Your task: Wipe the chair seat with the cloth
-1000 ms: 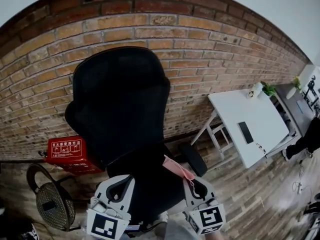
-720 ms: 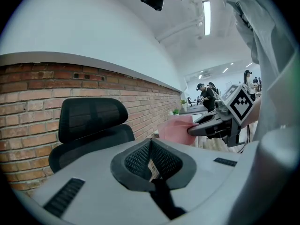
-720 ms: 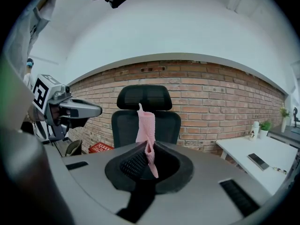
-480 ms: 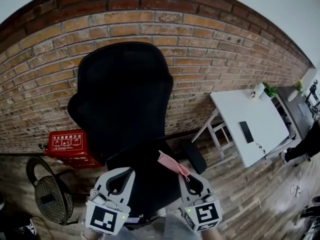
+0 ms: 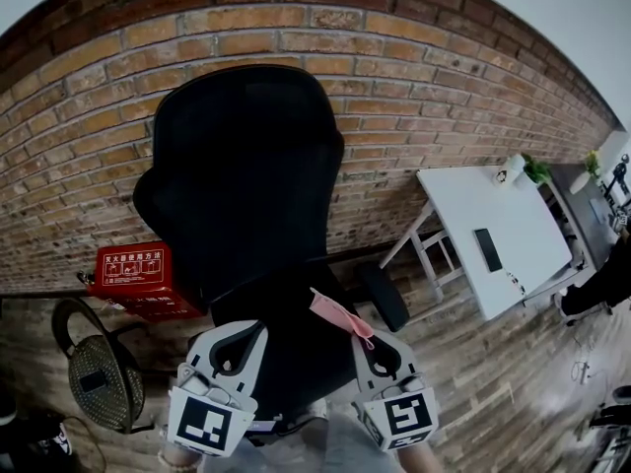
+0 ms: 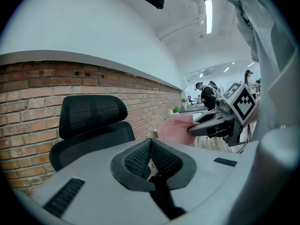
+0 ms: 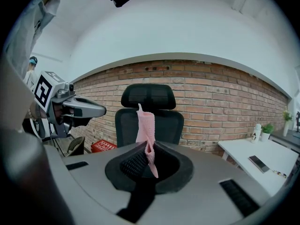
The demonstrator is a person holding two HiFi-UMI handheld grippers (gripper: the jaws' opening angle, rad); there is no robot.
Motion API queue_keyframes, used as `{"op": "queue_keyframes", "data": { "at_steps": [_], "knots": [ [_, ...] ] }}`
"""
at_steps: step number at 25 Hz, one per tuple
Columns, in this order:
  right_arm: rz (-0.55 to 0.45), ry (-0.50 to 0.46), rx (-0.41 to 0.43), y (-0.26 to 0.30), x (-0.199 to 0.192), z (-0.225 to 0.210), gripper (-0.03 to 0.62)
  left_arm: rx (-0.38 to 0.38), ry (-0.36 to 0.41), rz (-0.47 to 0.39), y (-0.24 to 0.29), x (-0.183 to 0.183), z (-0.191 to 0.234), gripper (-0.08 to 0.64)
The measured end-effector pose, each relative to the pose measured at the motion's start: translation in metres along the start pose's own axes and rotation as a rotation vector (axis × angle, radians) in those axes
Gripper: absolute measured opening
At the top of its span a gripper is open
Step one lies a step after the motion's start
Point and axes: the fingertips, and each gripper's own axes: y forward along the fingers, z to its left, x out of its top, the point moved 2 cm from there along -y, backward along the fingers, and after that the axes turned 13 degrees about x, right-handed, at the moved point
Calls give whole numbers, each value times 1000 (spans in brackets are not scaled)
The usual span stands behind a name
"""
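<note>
Right tool [image 7: 147,150] clamps pink cloth [image 7: 145,123] over black office chair seat [image 5: 296,358]; left tool [image 6: 150,146] alongside, jaws pressed together, nothing between them.

Red box [image 5: 133,276], sitting at the floor's edge under the brick wall: it is carrying a white Chinese heading over small pictograms, and I am not managing to read it. Left gripper [image 5: 244,331] and right gripper [image 5: 363,339]: their cubes are displaying black-and-white square codes.

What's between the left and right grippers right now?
Head view: only the black chair seat shows between the left gripper and the right gripper. The pink cloth is pinched in the right one's jaws.
</note>
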Motion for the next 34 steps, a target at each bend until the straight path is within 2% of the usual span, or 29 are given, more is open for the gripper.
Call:
{"op": "queue_keyframes", "data": {
  "at_steps": [11, 19, 27, 34],
  "knots": [
    [1, 4, 13, 3, 0, 11, 52, -6, 8, -3, -6, 3, -4, 18],
    [10, -50, 14, 4, 4, 15, 53, -2, 18, 5, -8, 1, -3, 18],
    [28, -46, 7, 4, 4, 20, 52, 1, 13, 7, -12, -2, -2, 18],
    [-1, -55, 29, 7, 0, 21, 53, -1, 15, 13, -9, -5, -2, 18]
  ]
}}
